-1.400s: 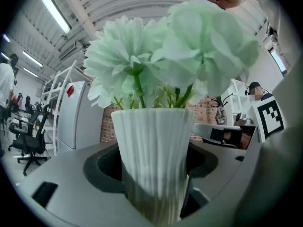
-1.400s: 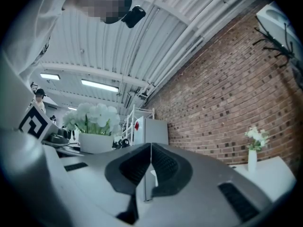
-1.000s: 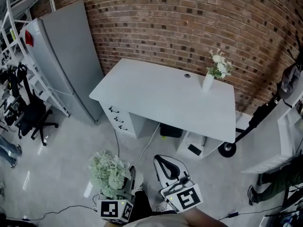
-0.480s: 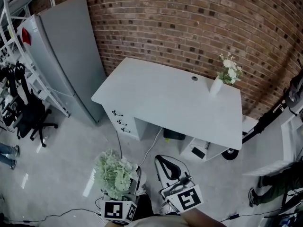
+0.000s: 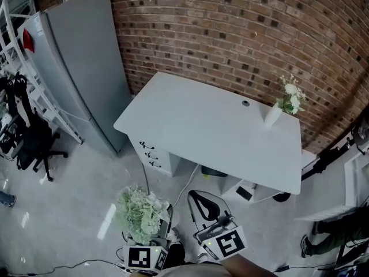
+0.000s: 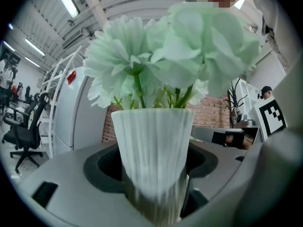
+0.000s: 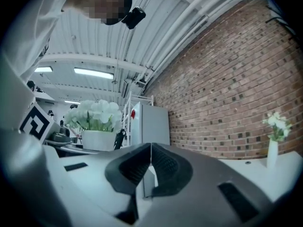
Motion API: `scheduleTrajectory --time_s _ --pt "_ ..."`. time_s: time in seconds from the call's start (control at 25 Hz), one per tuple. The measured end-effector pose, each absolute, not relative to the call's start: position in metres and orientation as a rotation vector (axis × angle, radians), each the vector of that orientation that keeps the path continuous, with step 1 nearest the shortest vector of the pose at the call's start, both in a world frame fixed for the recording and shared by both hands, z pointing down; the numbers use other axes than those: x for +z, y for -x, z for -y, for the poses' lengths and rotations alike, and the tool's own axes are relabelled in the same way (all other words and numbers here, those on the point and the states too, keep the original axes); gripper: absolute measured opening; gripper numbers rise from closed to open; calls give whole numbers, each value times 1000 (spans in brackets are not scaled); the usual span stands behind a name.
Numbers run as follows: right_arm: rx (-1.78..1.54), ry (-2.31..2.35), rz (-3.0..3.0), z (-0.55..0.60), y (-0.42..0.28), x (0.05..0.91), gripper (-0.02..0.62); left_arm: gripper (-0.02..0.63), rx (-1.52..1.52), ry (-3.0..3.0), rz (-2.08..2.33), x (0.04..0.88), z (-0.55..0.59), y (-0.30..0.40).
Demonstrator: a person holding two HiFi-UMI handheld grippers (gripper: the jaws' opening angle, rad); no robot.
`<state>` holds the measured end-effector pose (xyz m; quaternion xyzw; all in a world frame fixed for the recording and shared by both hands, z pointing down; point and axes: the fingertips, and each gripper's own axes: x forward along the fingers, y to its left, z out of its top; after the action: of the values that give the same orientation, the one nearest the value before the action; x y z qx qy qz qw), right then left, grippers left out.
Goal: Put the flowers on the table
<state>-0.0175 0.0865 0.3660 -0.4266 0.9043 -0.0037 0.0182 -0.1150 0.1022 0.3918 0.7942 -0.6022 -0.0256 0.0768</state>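
A brick wall (image 5: 242, 33) runs behind everything, with a tall grey cabinet (image 5: 81, 62) against it at the left. The white table (image 5: 196, 126) stands with its far edge along the wall, its drawers (image 5: 151, 153) under the left end. A black office chair (image 5: 34, 143) sits well to the left on the floor (image 5: 75, 195).

The pale flowers (image 5: 138, 212) are off the table — over the floor, short of its near edge and nearer its left corner. They stand in a ribbed white vase (image 6: 154, 145). The left gripper (image 6: 154, 193) has its jaws closed on the vase's lower part, holding it upright. The right gripper (image 7: 150, 167), just beside it (on its right), has its jaws pressed together with nothing between them.

At the table's far right corner stands a slim white vase (image 5: 273, 115) of small white blossoms (image 5: 291, 94). Left of it, by the far edge, is a small round cable hole (image 5: 245, 103).
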Motion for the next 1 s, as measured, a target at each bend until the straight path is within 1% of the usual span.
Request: scheduleTrajectory --time_s 0.24,0.44,0.8,1.0 --pt "13 1312 -2833 -49 53 361 17 351 -87 -2370 1799 396 -70 146" --pt "36 1340 -2843 -23 72 359 17 351 -87 -2425 1740 396 -52 154" --pt "60 1413 -2829 5 81 355 17 351 -117 -2466 1653 395 -34 160" --pt "54 1442 -2802 20 73 353 17 351 -101 -2451 1672 396 -23 165"
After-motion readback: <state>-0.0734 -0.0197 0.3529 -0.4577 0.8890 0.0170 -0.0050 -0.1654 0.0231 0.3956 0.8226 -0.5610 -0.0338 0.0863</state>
